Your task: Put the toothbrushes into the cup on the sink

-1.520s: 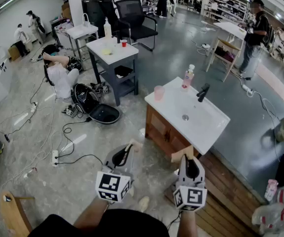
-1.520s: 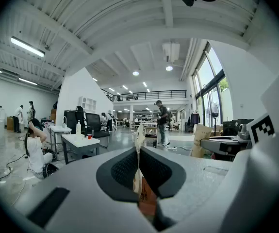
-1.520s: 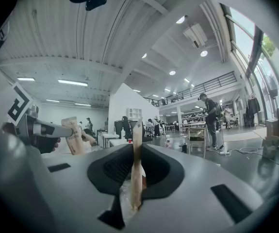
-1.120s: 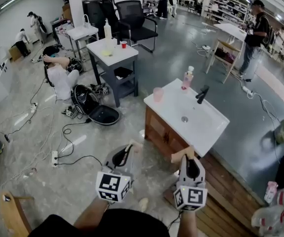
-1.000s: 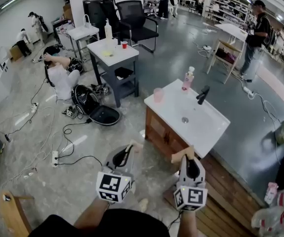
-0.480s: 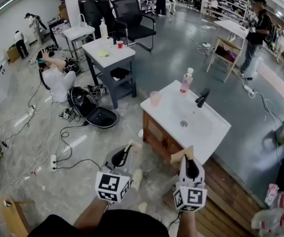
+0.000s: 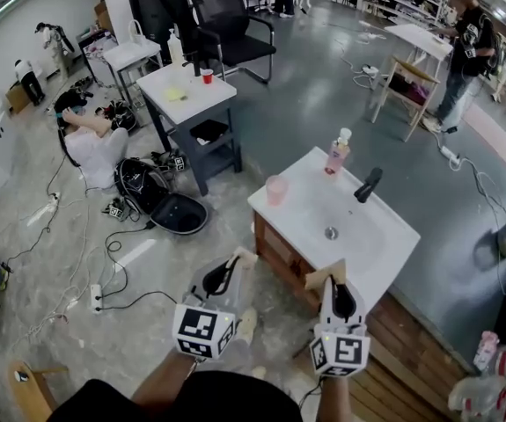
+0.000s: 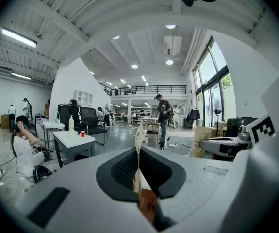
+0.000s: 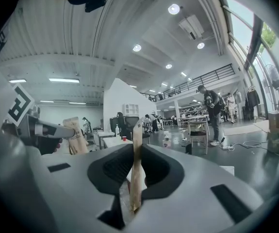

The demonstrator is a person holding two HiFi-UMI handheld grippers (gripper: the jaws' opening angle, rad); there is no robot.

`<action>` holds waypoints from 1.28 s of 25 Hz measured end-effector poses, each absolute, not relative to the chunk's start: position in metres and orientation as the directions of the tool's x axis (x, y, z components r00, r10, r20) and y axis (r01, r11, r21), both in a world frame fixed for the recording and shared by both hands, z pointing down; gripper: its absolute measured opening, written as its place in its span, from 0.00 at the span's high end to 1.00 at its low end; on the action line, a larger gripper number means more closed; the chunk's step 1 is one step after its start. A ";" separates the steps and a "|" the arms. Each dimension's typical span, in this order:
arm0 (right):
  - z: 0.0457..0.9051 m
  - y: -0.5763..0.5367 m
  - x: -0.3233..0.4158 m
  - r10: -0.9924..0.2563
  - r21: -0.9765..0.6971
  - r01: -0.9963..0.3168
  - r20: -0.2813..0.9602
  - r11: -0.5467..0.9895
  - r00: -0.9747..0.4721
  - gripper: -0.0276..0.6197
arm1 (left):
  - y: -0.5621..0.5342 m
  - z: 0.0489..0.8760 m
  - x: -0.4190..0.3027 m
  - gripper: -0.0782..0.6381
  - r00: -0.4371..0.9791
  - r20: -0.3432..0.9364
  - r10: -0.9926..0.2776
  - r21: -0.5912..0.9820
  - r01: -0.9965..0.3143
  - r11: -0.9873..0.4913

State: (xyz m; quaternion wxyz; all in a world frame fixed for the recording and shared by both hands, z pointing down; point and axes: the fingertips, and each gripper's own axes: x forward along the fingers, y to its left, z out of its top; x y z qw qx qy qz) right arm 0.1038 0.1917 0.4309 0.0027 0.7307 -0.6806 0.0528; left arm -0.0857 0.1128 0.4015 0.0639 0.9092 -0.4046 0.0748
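A pink cup [image 7: 275, 189] stands on the near left corner of the white sink [image 7: 385, 253]. My left gripper [image 7: 235, 265] is shut on a toothbrush in a thin tan paper packet [image 7: 241, 258], which stands on edge between the pads [image 8: 139, 144]. My right gripper [image 7: 328, 281] is shut on a second tan toothbrush packet [image 7: 323, 275], which stands upright between its jaws [image 9: 135, 164]. Both grippers hang side by side over the floor, short of the sink's near side. The brushes inside the packets are hidden.
A pink soap bottle [image 7: 337, 151] and a black faucet [image 7: 367, 185] stand at the sink's back. A wooden cabinet [image 7: 281, 246] carries the sink. Cables and a black bag [image 7: 160, 196] lie on the floor at left. A grey table [image 7: 187, 95] and several people are farther off.
The view has drifted toward the sink, which now sits a little nearer and more to the right. Both grippers keep their place in the view and stay shut on their packets.
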 end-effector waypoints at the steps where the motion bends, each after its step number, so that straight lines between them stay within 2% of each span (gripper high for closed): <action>1: 0.431 0.183 0.106 -0.994 -0.068 -0.995 0.083 -0.075 0.069 0.88 | 0.103 0.401 -0.083 0.88 0.663 0.190 -0.724 0.057 -0.744 -0.666; 32: 0.434 -0.015 0.115 -0.988 -0.039 -0.993 0.105 -0.114 0.109 0.88 | -0.100 0.414 -0.083 0.88 0.689 0.188 -0.700 0.099 -0.722 -0.685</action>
